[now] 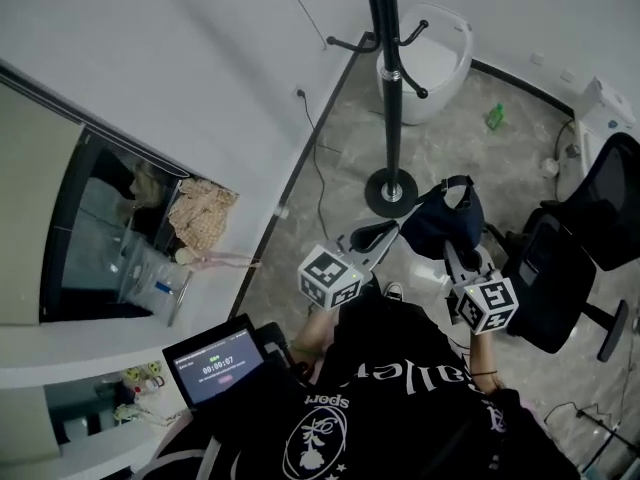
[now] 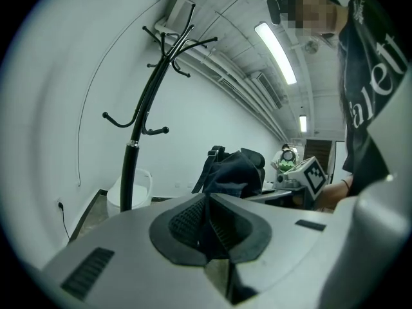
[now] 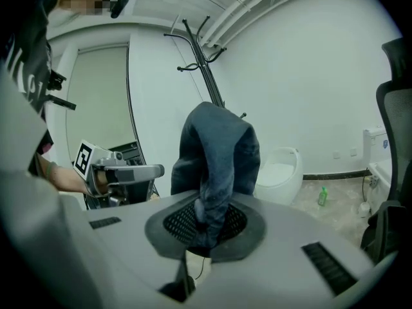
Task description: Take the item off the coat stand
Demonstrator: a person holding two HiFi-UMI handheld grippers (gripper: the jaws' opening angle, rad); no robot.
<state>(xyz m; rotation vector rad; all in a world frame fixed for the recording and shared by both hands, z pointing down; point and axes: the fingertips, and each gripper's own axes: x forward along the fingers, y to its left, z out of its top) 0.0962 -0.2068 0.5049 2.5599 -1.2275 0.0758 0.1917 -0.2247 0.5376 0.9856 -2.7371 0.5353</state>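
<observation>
A dark blue fabric bag (image 1: 445,218) with a strap hangs off the coat stand, clamped in my right gripper (image 1: 456,252). In the right gripper view the blue cloth (image 3: 215,150) runs down between the pads, and the right gripper (image 3: 206,227) is shut on it. The black coat stand (image 1: 391,88) rises just behind, its round base (image 1: 390,191) on the floor and its hooks bare. My left gripper (image 1: 372,234) is beside the bag on its left. In the left gripper view the left gripper (image 2: 206,227) is shut with nothing in it, and the bag (image 2: 233,169) shows ahead.
A white rounded tub (image 1: 437,56) stands behind the coat stand. A green bottle (image 1: 494,116) lies on the floor. Black office chairs (image 1: 560,278) crowd the right side. A screen (image 1: 214,366) sits at my lower left, by the white wall and window.
</observation>
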